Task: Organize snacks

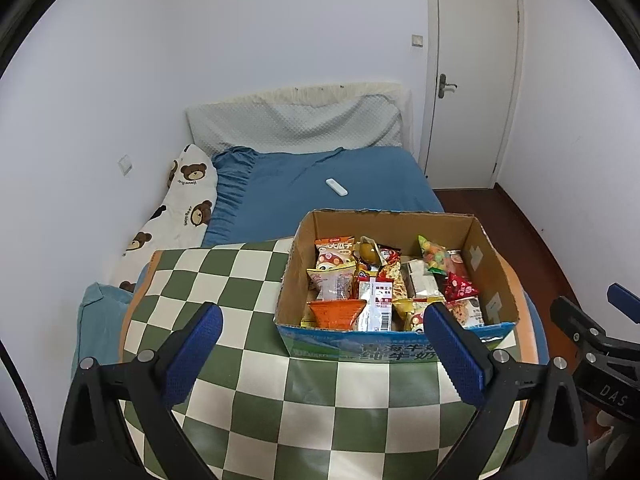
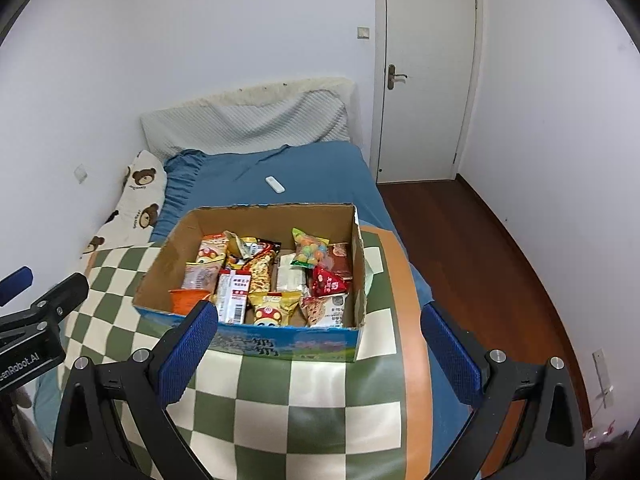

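Observation:
An open cardboard box (image 1: 484, 264) with a blue printed front sits on a green and cream checkered mat (image 1: 240, 280); it also shows in the right wrist view (image 2: 168, 248). Several snack packets fill it, among them an orange packet (image 1: 336, 314), a red pyramid packet (image 1: 460, 286) and a bag of coloured candies (image 2: 308, 250). My left gripper (image 1: 324, 354) is open and empty, held in front of the box. My right gripper (image 2: 318, 354) is open and empty, also in front of the box, to the right of the left one.
The mat (image 2: 280, 400) lies on a bed with a blue sheet (image 1: 320, 184). A white remote (image 1: 336, 187) lies on the sheet behind the box. A bear-print pillow (image 1: 180, 204) lies at the left wall. A closed door (image 1: 472, 80) and wood floor (image 2: 480, 260) are at the right.

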A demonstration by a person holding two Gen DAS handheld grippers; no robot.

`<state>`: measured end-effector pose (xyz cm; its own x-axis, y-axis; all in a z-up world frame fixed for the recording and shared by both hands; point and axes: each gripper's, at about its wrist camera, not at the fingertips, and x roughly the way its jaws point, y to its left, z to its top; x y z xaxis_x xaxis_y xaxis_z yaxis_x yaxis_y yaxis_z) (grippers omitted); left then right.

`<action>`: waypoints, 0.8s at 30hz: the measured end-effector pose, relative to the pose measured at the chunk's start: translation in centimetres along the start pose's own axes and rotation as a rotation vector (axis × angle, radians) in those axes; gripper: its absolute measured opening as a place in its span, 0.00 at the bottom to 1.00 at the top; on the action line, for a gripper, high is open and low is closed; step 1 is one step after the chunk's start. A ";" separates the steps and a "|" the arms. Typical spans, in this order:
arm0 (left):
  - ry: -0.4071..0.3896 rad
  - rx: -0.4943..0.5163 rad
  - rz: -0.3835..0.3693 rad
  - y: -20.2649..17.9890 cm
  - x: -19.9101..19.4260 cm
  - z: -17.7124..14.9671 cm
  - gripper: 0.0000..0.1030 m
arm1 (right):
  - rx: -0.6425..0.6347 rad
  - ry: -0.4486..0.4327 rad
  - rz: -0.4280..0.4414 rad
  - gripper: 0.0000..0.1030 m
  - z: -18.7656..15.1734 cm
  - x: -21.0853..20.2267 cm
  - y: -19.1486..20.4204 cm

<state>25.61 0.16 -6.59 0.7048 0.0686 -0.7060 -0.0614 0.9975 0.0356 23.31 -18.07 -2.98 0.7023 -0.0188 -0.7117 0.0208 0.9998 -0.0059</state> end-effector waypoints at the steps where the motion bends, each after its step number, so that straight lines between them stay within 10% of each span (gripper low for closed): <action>1: 0.007 0.000 -0.002 -0.1 0.4 0.1 1.00 | -0.003 0.006 -0.001 1.00 0.1 0.6 0.1; 24: 0.048 -0.006 -0.005 -0.2 3.1 -0.1 1.00 | -0.002 0.025 -0.026 1.00 0.0 2.1 0.6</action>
<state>27.69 0.13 -8.86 0.6703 0.0624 -0.7394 -0.0620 0.9977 0.0280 24.83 -17.48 -4.45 0.6833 -0.0449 -0.7287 0.0373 0.9990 -0.0266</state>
